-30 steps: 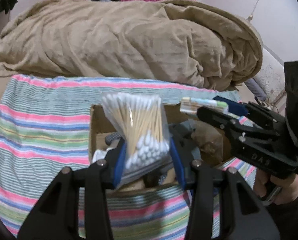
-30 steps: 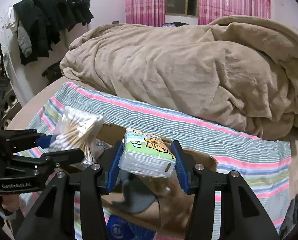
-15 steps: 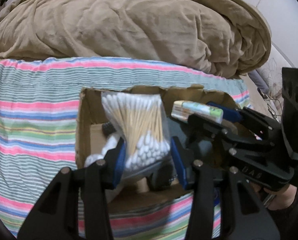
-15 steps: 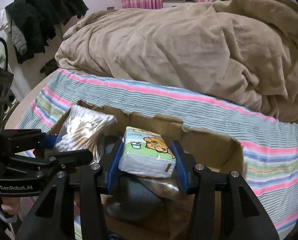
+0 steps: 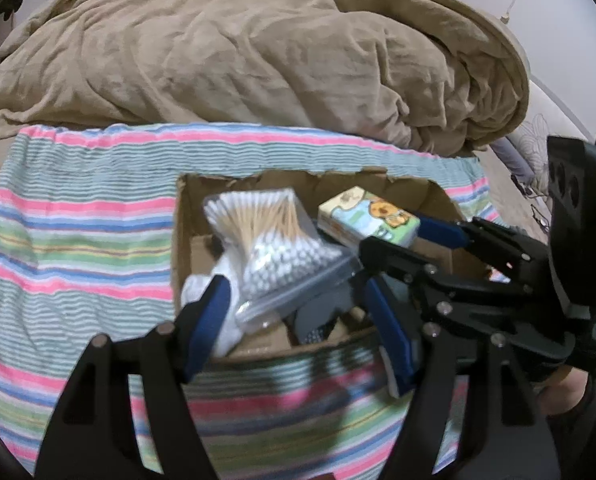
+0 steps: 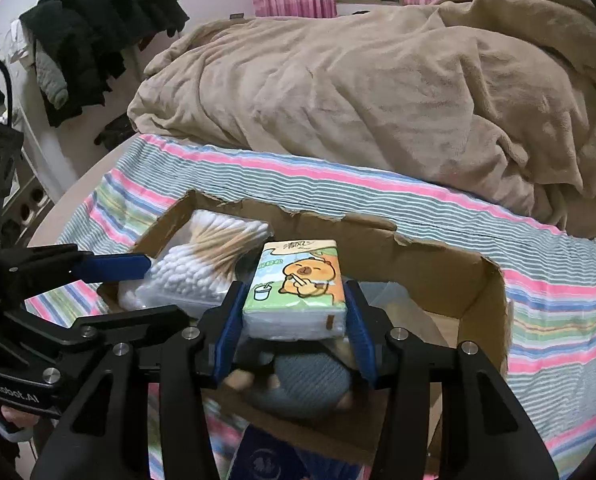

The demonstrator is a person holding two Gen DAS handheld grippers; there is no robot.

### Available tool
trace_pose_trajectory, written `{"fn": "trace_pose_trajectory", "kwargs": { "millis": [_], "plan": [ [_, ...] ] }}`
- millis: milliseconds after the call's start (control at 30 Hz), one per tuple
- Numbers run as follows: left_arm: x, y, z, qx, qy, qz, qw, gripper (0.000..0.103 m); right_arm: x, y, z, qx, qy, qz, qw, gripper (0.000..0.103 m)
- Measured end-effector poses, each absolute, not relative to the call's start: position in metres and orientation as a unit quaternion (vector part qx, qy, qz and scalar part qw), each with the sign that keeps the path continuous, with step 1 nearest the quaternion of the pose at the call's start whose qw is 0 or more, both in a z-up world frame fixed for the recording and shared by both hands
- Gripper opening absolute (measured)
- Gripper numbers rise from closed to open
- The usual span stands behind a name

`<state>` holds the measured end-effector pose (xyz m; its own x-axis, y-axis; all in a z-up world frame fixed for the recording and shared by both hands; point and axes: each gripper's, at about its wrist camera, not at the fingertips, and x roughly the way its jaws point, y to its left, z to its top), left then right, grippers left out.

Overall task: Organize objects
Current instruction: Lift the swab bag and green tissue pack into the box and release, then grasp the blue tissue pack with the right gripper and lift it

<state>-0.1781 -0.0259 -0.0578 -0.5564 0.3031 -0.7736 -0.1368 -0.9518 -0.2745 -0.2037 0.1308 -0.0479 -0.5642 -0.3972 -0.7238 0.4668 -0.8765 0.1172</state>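
Inside torn cardboard box (image 5: 186, 216), crinkly swab bag (image 5: 274, 248)

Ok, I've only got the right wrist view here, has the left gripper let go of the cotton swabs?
Observer: The left gripper is opening its fingers. The bag of cotton swabs sits between them, and neither pad seems to press it.
Operator: Is it down in the box?
Observer: Its sealed end is low inside the cardboard box, tilted, beside something white.
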Motion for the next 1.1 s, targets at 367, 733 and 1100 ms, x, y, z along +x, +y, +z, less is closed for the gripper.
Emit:
{"fn": "trace_pose_trajectory", "kwargs": {
  "millis": [367, 733, 1100],
  "plan": [
    [-0.138, -0.034, -0.031, -0.43, -0.09, 0.893, 0.096, 0.076, -0.177, 0.143, -0.024, 0.38, 0.034, -0.893, 0.238, 0.071],
    [-0.095, -0.03, -0.001, -0.385, -0.104, 0.911, 0.102, 0.082, -0.135, 0.164, 0.01, 0.347, 0.041, -0.91, 0.225, 0.081],
    [-0.063, -0.035, -0.031, -0.396, -0.113, 0.909, 0.071, 0.083, -0.109, 0.181, -0.01, 0.367, 0.036, -0.903, 0.222, 0.085]
  ]
}}
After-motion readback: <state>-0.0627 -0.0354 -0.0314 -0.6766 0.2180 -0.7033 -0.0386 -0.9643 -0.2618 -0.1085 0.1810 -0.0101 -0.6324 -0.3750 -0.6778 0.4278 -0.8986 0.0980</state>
